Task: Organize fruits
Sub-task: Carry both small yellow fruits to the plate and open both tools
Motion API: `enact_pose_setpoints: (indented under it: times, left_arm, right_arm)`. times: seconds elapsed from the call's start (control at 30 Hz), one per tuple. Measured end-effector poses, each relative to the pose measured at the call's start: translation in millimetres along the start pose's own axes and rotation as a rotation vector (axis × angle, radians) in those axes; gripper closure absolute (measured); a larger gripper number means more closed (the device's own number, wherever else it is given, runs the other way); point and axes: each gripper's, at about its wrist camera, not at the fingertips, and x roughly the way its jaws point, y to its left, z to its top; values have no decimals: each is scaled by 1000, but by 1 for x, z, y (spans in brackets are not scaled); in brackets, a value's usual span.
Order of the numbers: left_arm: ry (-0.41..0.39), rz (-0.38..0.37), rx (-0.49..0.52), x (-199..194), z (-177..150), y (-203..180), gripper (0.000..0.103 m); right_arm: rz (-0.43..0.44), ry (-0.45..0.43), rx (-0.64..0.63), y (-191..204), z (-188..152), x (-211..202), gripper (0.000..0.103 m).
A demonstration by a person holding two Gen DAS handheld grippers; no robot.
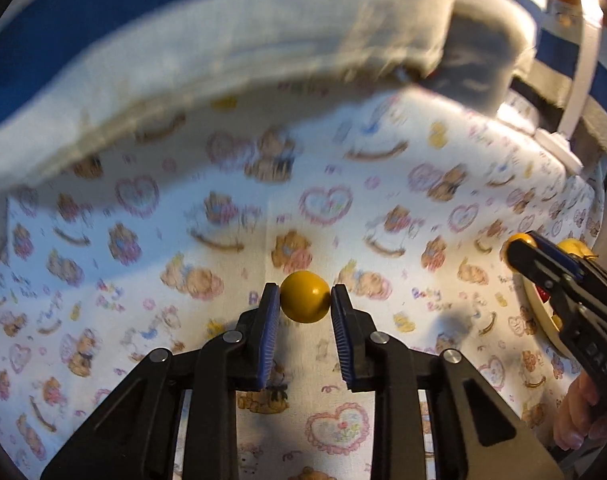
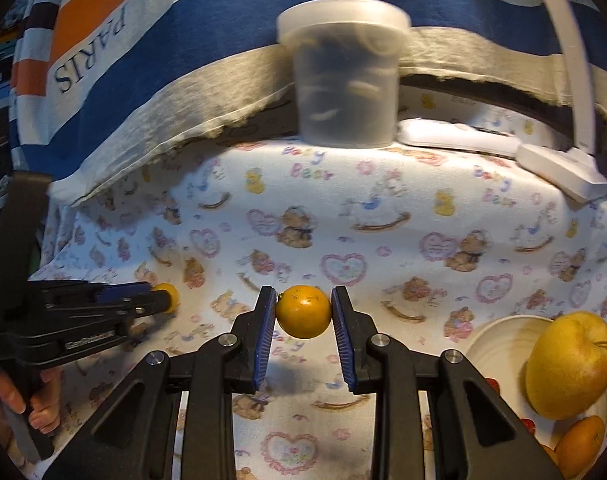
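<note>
My left gripper [image 1: 305,296] is shut on a small round yellow fruit [image 1: 305,298], held above the bear-print cloth [image 1: 207,240]. My right gripper [image 2: 302,310] is shut on a small orange-yellow citrus fruit [image 2: 303,312], also above the cloth. In the left wrist view the right gripper [image 1: 521,250] shows at the far right with its fruit [image 1: 517,240]. In the right wrist view the left gripper [image 2: 163,294] shows at the left with its yellow fruit [image 2: 169,294]. A white bowl [image 2: 499,340] at lower right holds a yellow apple [image 2: 571,364], an orange [image 2: 581,440] and small red fruits.
A lidded translucent plastic tub [image 2: 345,76] stands at the back of the table. A white lamp base [image 2: 559,168] and its arm stand at the back right. A striped towel [image 2: 143,60] hangs behind, over the table's far edge.
</note>
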Motion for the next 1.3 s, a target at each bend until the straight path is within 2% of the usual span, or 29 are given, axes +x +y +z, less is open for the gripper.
enact_pose_setpoints:
  times: [0.23,0.37,0.47,0.6,0.7,0.87,0.97,1.17,1.3]
  left_arm:
    - [-126,19,45,-26,-5,-9,78]
    - [-163,29,81,-30,-4,-10,78]
    - [-162,50,144,-36,-5,-19,78]
    - [-198,-19,162,-57,1,-42,78]
    - [-217,-74,191,-71,5,-67,78]
    - [-197,-168,253,-76,3,-116,78]
    - [-173,-216,281,-74,-1,-142,78]
    - [-80,-285,297,-51,-5,-183,78]
    - [-12,-313,309,-33,-8,-203,78]
  right_arm:
    - [-8,-24,27,-8,0,-6,73]
    - [4,-30,66,-17,0,-8,74]
    - [-27,-42,64,-26,10,-15,74]
    - [-35,-64,99,-48,30,-47,74]
    - [-77,-95,53,-62,34,-82,74]
    - [-103,-114,65,-100,20,-135,74]
    - [-135,-113,90,-122,8,-154,74]
    - [-158,-39,141,-152,-18,-153,74]
    - [-124,65,199,-169,-35,-130,74]
